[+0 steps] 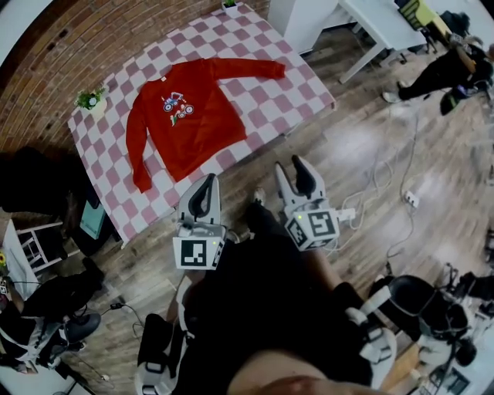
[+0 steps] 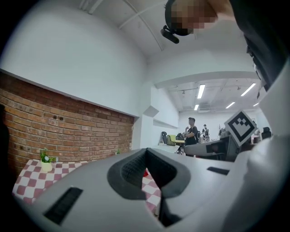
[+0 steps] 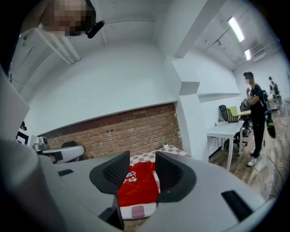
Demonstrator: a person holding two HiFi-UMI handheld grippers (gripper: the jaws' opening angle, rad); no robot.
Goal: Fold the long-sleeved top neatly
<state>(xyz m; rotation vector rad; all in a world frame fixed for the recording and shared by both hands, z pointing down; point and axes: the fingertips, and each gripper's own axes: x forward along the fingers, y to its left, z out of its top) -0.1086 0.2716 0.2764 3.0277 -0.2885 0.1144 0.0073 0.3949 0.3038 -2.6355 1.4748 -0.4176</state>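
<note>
A red long-sleeved top with a small print on its chest lies spread flat on the pink-and-white checked table, one sleeve stretched to the right, the other down the left side. My left gripper is shut and empty, held over the floor just short of the table's near edge. My right gripper is open and empty, also off the table. In the right gripper view the top shows between the jaws, well ahead. In the left gripper view the shut gripper hides most of the table.
A small potted plant stands at the table's left corner, another at the far corner. A brick wall backs the table. White desks, a person, cables and a power strip lie on the wooden floor to the right.
</note>
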